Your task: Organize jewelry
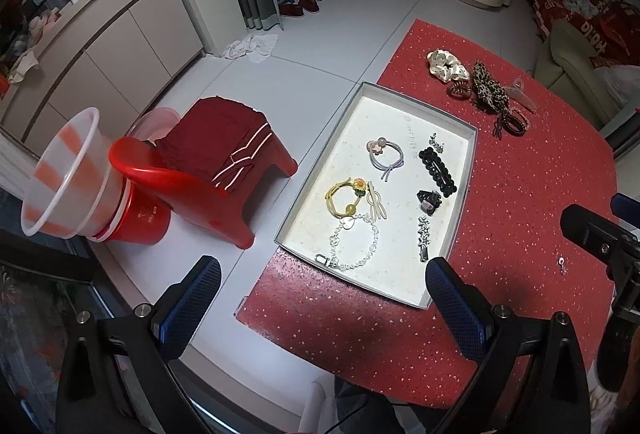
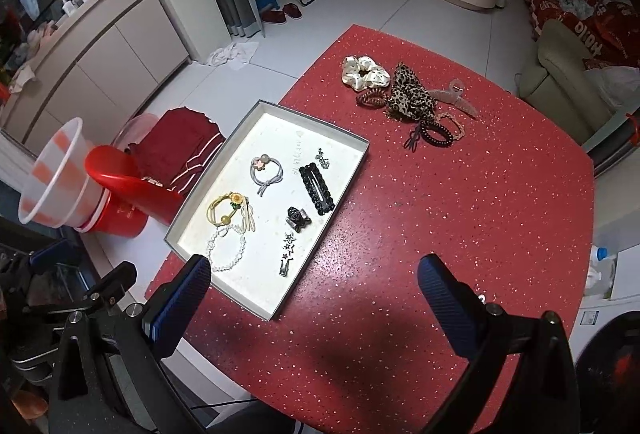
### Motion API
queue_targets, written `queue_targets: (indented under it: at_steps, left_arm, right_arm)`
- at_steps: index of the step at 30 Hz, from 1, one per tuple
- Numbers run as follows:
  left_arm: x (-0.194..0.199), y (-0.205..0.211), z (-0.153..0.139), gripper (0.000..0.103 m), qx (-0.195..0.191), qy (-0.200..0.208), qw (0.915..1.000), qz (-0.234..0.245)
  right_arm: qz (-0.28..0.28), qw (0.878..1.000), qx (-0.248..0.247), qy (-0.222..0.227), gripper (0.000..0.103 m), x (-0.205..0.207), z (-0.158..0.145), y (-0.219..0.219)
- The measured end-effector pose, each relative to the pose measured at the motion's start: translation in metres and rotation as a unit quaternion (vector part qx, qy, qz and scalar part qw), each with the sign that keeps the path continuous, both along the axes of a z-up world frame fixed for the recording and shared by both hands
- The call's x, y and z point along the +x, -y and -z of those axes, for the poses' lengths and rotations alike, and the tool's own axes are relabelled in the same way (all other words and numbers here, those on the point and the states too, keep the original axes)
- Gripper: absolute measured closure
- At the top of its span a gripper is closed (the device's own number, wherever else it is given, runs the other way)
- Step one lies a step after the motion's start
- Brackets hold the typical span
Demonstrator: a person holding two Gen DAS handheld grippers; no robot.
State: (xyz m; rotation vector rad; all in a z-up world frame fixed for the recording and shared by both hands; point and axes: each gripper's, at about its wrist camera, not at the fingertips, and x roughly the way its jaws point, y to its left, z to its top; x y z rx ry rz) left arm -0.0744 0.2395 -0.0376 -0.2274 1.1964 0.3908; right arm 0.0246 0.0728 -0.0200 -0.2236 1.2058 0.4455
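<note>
Both my left gripper point(image 1: 322, 284) and right gripper point(image 2: 314, 280) hang spread wide, holding nothing. The tray point(image 2: 352, 141) at twelve o'clock already has eight pieces laid out; the scrunchies point(image 2: 365, 71) and clips point(image 2: 460, 97) at one o'clock still wait.

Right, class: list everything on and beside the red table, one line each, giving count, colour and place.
tray: one, grey rim, white floor, table's left edge
hair ties: two, grey and yellow, in tray
bracelet: one, clear beads, tray's near corner
clips: several, black and silver, tray's right side
scrunchies: two, cream and leopard, far side of table
claw clip: one, clear pink, beside leopard scrunchie
coil ties: some, dark, near the scrunchies
stool: one, red, left of table
buckets: stacked, red and clear, beside stool
left tongs: open, empty
right tongs: open, empty
</note>
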Motion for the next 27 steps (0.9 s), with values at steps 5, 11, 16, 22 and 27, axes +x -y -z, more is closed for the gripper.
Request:
queue_targets:
  at_steps: [5,11,16,22,27]
  left_arm:
    - [-0.0002,0.0,-0.0003,0.0,0.0,0.0,1.0,-0.001]
    - [-0.0005,0.0009,0.0002,0.0,0.001,-0.001,1.0,-0.001]
    - [-0.0004,0.0009,-0.0001,0.0,0.001,0.0,1.0,-0.001]
    - [-0.0003,0.0001,-0.0007,0.0,0.002,-0.002,1.0,-0.002]
    - [-0.0003,-0.0012,-0.0015,0.0,0.003,-0.002,1.0,-0.002]
  right_arm:
    - [-0.001,1.0,0.0,-0.001,0.0,0.0002,-0.0012,-0.001]
    - [0.0,1.0,0.001,-0.001,0.0,-0.0001,-0.0011,-0.0001]
    - [-0.001,1.0,0.001,-0.001,0.0,0.0,-0.0014,0.0001]
    - [0.0,1.0,0.001,-0.002,0.0,-0.0003,-0.0011,-0.0003]
    - [0.0,1.0,0.001,-0.001,0.0,-0.0002,-0.001,-0.0003]
